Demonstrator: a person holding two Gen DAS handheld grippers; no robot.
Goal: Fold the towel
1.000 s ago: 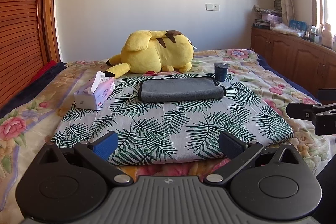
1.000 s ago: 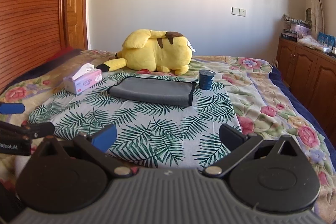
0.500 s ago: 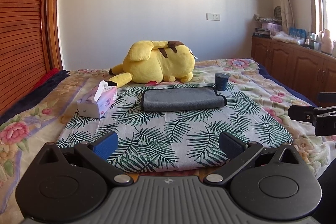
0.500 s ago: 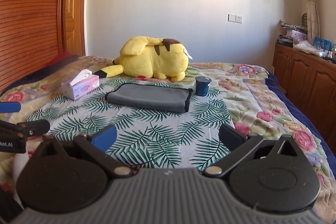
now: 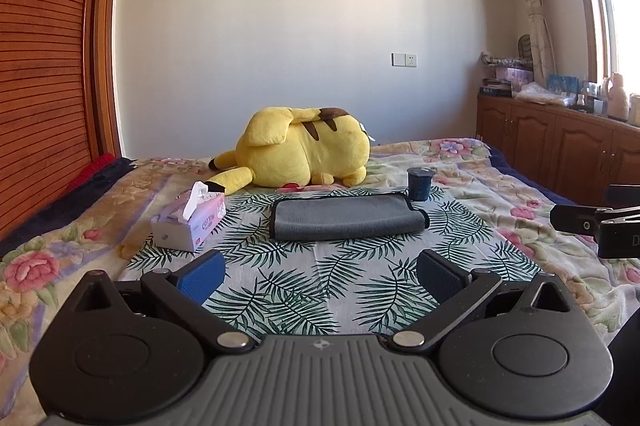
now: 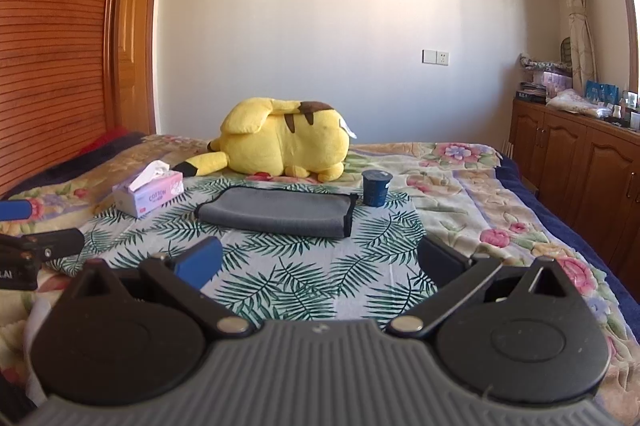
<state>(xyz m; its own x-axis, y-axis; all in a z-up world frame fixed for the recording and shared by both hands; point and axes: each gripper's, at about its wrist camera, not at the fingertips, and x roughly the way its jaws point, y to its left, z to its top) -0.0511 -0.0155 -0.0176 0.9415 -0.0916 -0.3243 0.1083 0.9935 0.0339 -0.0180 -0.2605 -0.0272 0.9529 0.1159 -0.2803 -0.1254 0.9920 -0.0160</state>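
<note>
A grey towel point(image 5: 346, 217) lies folded into a flat rectangle on a palm-leaf cloth point(image 5: 320, 278) on the bed; it also shows in the right wrist view point(image 6: 276, 212). My left gripper point(image 5: 320, 276) is open and empty, well short of the towel. My right gripper point(image 6: 318, 264) is open and empty too, also short of the towel. Each gripper's tips show at the edge of the other's view: the right one point(image 5: 592, 222) and the left one point(image 6: 36, 244).
A yellow plush toy point(image 5: 304, 152) lies behind the towel. A tissue box point(image 5: 190, 222) stands left of it and a dark cup point(image 5: 419, 183) at its far right corner. Wooden cabinets point(image 5: 560, 150) line the right wall, a slatted wooden panel point(image 5: 40, 66) the left.
Both grippers have tilted upward and drawn back a little, so the towel sits lower and smaller in view. The towel has not moved. Both grippers stay open.
</note>
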